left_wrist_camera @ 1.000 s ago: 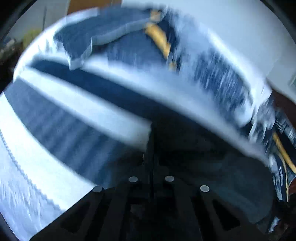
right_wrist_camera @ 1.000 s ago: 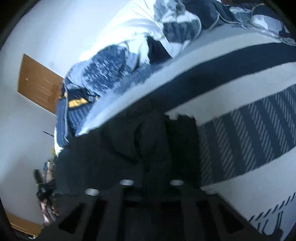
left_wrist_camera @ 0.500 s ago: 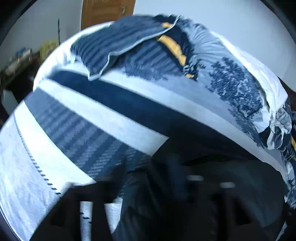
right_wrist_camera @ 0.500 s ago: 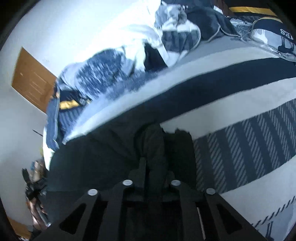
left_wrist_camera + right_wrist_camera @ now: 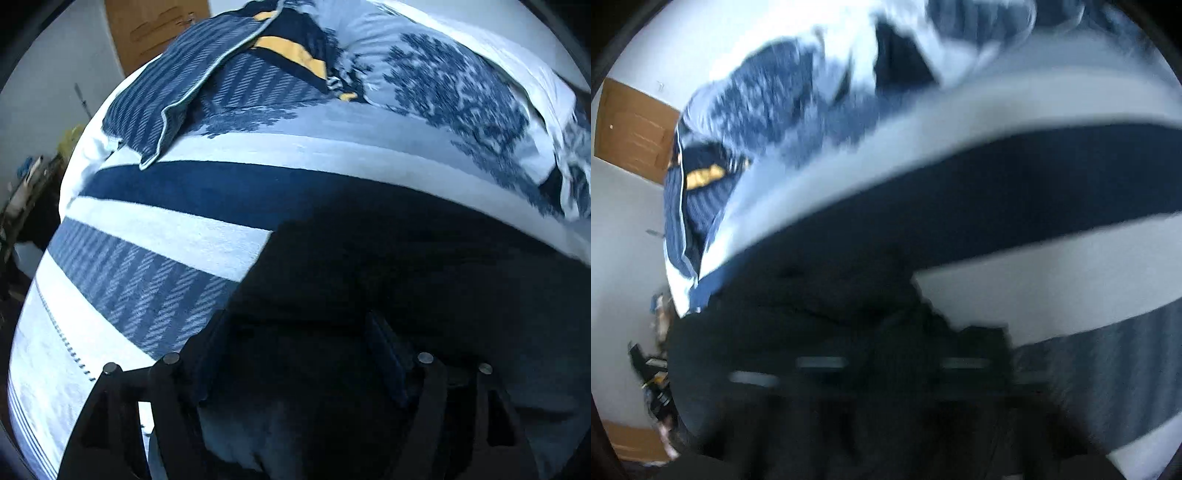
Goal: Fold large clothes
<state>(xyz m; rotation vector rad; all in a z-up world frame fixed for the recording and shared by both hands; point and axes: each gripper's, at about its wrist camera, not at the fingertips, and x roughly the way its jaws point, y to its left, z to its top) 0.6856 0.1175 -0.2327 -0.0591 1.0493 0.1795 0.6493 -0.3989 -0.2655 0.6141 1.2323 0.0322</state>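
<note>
A large black garment [image 5: 406, 266] lies spread on a bed with a blue-and-white striped blanket [image 5: 177, 236]. My left gripper [image 5: 295, 332] is open, its fingers [image 5: 384, 343] wide apart just above the garment's near left part, holding nothing. In the right wrist view the same black garment [image 5: 827, 295] fills the lower middle. My right gripper [image 5: 886, 362] is heavily blurred by motion; bunched black cloth sits where its fingers meet, but I cannot tell whether the jaws are open or shut.
A striped blue pillow [image 5: 173, 85] and a patterned blue-and-white duvet [image 5: 461, 85] lie at the bed's far side. A wooden door [image 5: 155, 29] stands behind. Clutter [image 5: 657, 369] sits on the floor at the bed's left.
My left gripper was shut on the black garment and has opened, letting it go onto the bed. My right gripper is moving fast now and has blurred.
</note>
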